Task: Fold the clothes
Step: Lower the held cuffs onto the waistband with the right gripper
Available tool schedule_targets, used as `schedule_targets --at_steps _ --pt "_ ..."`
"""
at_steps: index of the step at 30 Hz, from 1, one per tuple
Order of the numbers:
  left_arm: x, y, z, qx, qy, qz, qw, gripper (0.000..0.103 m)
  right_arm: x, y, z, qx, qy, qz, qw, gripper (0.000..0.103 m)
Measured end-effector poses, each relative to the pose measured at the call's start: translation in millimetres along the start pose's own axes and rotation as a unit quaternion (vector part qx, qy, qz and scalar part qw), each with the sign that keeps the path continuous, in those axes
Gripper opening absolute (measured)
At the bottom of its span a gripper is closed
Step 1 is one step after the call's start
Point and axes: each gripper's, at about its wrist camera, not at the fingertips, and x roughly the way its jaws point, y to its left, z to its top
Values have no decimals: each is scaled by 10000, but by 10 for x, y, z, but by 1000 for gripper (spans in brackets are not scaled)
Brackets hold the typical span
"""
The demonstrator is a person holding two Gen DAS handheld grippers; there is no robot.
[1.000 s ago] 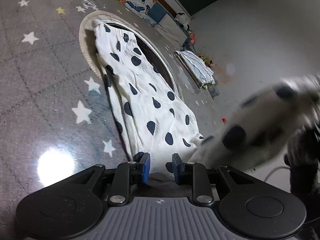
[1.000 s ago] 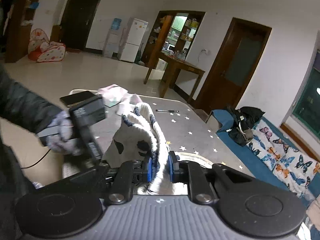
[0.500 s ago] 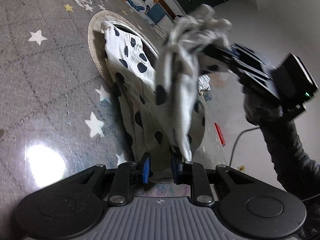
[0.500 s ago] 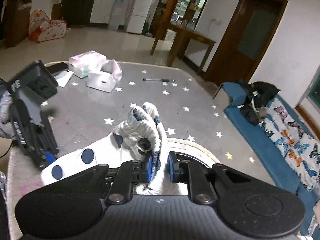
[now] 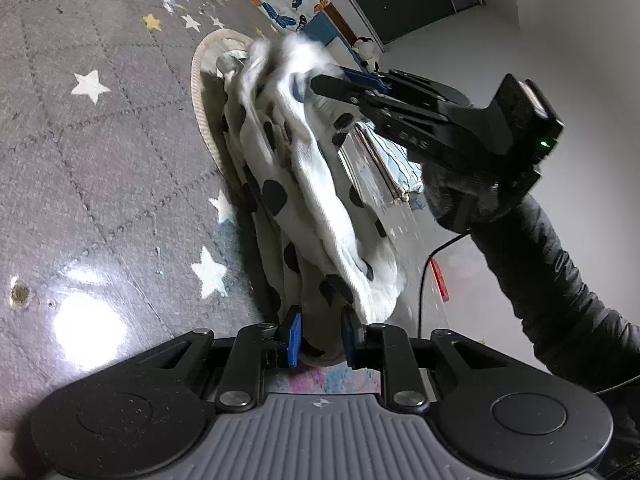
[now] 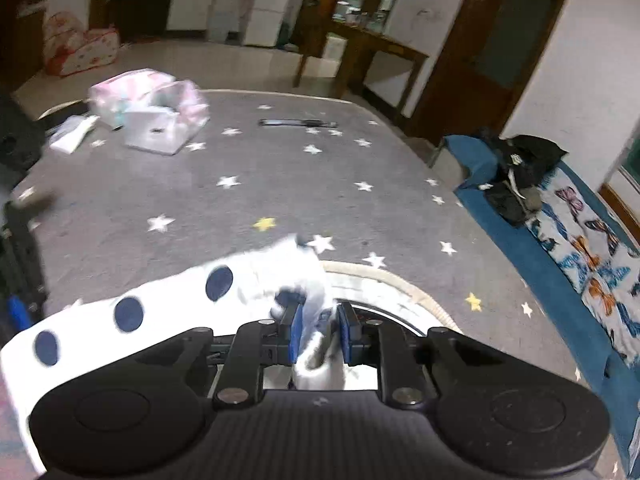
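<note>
A: Two grippers on one spotted garment (image 5: 320,216). Left wrist view: left gripper (image 5: 320,338) pinches the near hem to anchor it on the star-patterned table (image 5: 100,168); right gripper (image 5: 340,84) carries the far end over.

B: Right wrist view: right gripper (image 6: 319,334), jaws opening, cloth between them, probably laying the fold down beside the round mat (image 6: 404,284).

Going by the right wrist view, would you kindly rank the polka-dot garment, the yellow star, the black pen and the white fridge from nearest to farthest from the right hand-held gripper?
1. Polka-dot garment: between the jaws of the right hand-held gripper, which are opening, trailing left.
2. Yellow star: on the mat just ahead.
3. Black pen: near the mat's far edge.
4. White fridge: against the back wall.
</note>
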Motion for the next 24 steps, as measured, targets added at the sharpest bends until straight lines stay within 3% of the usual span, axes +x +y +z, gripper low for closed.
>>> schedule_targets --at_steps 4,6,8,11,17,22,24 --pt "-22 6 8 -36 -74 52 10000 25 16 -122 -38 455 -146 -87 9988 20" --pt "-57 9 7 -47 -155 116 9998 28 -53 -200 -72 728 -208 -129 9970 24" --pt "-93 12 6 -57 -237 181 9995 31 -144 -272 -147 1046 -206 -165 9942 37" --pt "-117 -35 41 -2 -378 278 9989 34 -285 -375 -286 1544 -161 -210 9877 38" --pt "-279 -177 251 258 -739 626 9950 34 -398 -537 -674 2571 -113 -75 9663 38" --pt "-240 -343 508 512 -1133 969 9875 39 -377 -715 -876 3445 -340 86 9381 38" --pt "-194 -417 608 651 -1255 1135 9834 40 -346 -731 -903 3562 -383 118 9335 38"
